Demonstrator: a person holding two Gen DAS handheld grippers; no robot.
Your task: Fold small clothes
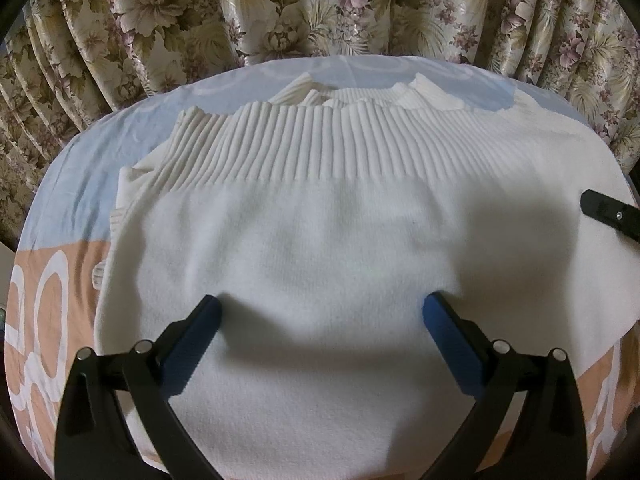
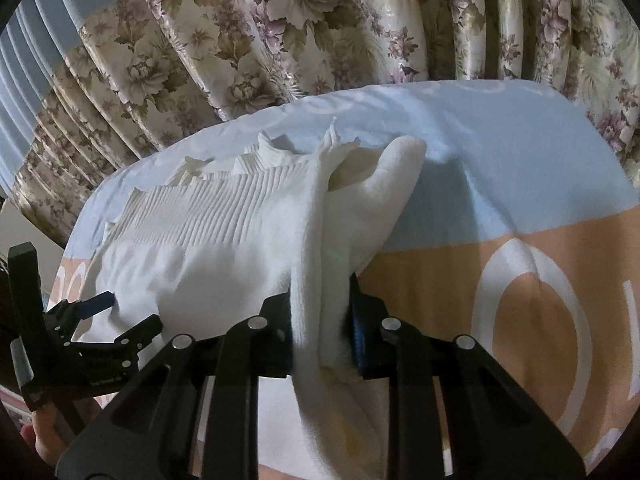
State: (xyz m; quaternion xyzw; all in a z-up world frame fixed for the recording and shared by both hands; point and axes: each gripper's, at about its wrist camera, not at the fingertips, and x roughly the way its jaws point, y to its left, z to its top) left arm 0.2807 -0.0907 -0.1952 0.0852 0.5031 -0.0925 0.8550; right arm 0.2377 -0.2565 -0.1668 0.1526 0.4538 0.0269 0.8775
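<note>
A white knitted sweater with a ribbed hem band [image 1: 320,240] is lying spread across a bed sheet printed in pale blue and peach with white rings [image 1: 72,184], in front of a pleated floral curtain [image 1: 280,8]. The left gripper [image 1: 320,320] is hovering over the middle of the garment with its blue-padded fingers [image 1: 200,336] standing wide apart, nothing between them. The right gripper [image 2: 320,332] is clamping a bunched fold of the sweater's right edge, the fabric [image 2: 316,280] pinched between its pads and drawn up off the sheet. In the right wrist view the left gripper is showing at the lower left, with part of the person's hand [image 2: 44,436] beneath it.
</note>
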